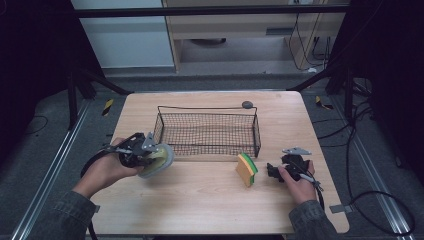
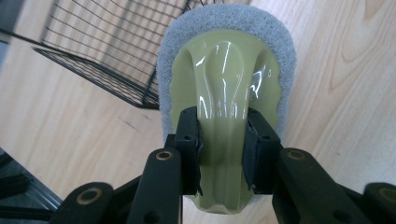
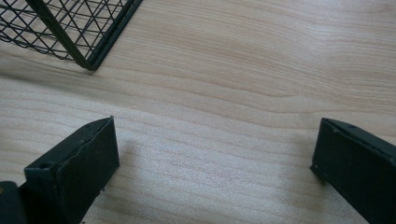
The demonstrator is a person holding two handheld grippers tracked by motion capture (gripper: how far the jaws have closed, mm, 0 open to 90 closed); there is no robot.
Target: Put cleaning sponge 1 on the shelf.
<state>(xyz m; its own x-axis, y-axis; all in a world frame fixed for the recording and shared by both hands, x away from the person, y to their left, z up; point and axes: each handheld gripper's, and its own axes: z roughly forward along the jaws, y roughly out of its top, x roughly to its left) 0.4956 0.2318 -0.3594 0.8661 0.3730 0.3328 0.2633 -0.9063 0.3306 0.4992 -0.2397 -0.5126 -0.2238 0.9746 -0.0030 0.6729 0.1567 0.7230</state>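
Observation:
My left gripper [image 1: 151, 156] is shut on a scrubbing pad [image 1: 160, 160], held just above the table near the left end of a black wire basket [image 1: 207, 108]. In the left gripper view the jaws [image 2: 223, 140] pinch the glossy pale-green handle [image 2: 224, 84], which sits on a grey scouring pad [image 2: 282, 42], with the basket's [image 2: 102, 56] corner behind. A yellow sponge with a green face [image 1: 246, 169] stands on edge in front of the basket's right end. My right gripper [image 1: 273, 171] rests just right of it, open; nothing lies between its jaws [image 3: 215, 154] but bare wood.
The wooden table [image 1: 200, 205] has free room in front of the basket. A small dark round object [image 1: 247, 104] sits at the basket's back right corner. The basket's corner [image 3: 88, 60] shows at the upper left of the right gripper view.

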